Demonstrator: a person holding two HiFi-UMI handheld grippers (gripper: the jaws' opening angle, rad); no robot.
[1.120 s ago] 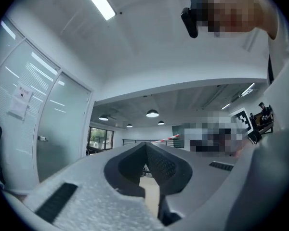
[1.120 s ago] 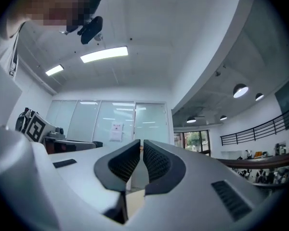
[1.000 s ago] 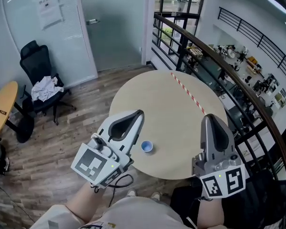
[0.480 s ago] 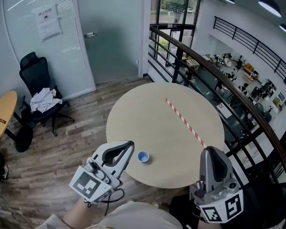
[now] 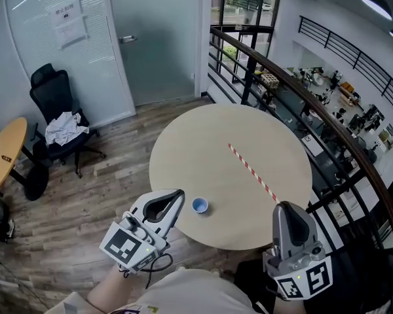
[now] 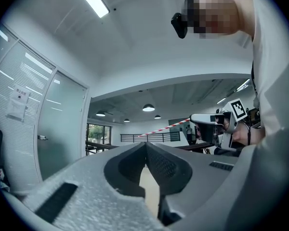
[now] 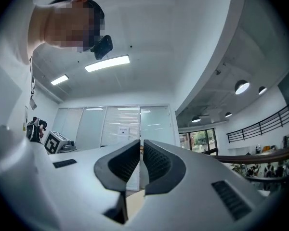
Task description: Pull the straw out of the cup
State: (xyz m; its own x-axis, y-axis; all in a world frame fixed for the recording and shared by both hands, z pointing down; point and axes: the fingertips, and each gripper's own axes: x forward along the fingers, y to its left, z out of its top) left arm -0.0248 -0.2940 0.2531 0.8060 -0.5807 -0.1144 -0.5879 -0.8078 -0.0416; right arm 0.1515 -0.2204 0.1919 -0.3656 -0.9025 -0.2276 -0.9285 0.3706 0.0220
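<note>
Head view: right hand-held gripper (image 5: pixel 289 206) pinches straw (image 5: pixel 253 173) clear of cup (image 5: pixel 200 205) at its 9 o'clock; hold pinch firm. Left hand-held gripper (image 5: pixel 177 195) pressed together.

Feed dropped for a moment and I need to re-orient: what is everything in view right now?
table: one, beige, round, centre of the head view.
cup: one, blue, small, upright near the table's near edge.
straw: one, red-and-white striped, out of the cup, slanting over the table.
office chair: one, black, on the floor at left.
cloth: one, white, on the chair seat.
side table: one, yellowish, far left.
railing: one, dark, curving behind the table.
left gripper: white, jaws together, empty, beside the cup.
right gripper: white, shut on the straw's near end.
</note>
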